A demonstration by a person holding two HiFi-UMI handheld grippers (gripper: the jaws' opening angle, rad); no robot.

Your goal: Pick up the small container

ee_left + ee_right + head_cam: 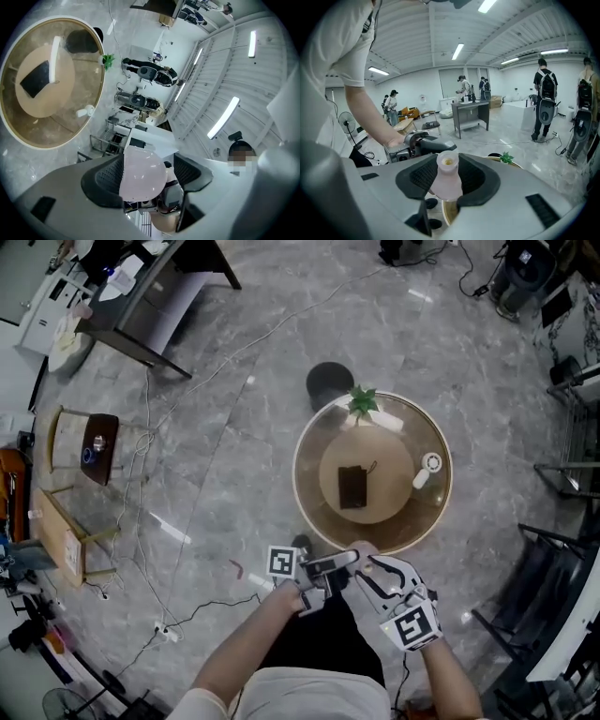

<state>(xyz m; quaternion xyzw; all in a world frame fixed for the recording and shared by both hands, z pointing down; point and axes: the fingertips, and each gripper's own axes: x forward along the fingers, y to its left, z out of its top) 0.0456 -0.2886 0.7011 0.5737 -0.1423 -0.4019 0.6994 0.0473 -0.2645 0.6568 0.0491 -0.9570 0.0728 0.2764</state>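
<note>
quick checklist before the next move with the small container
1. Small container clamped between the right gripper fingers: ok.
2. Container clear of the round table: ok, it is held near the person's body.
3. Container mouth capped: not ok, it shows open.
4. Left gripper fingers pressing the pale pink rounded piece between them: not ok, a gap shows at one finger.
5. Anything inside the container: cannot tell.
</note>
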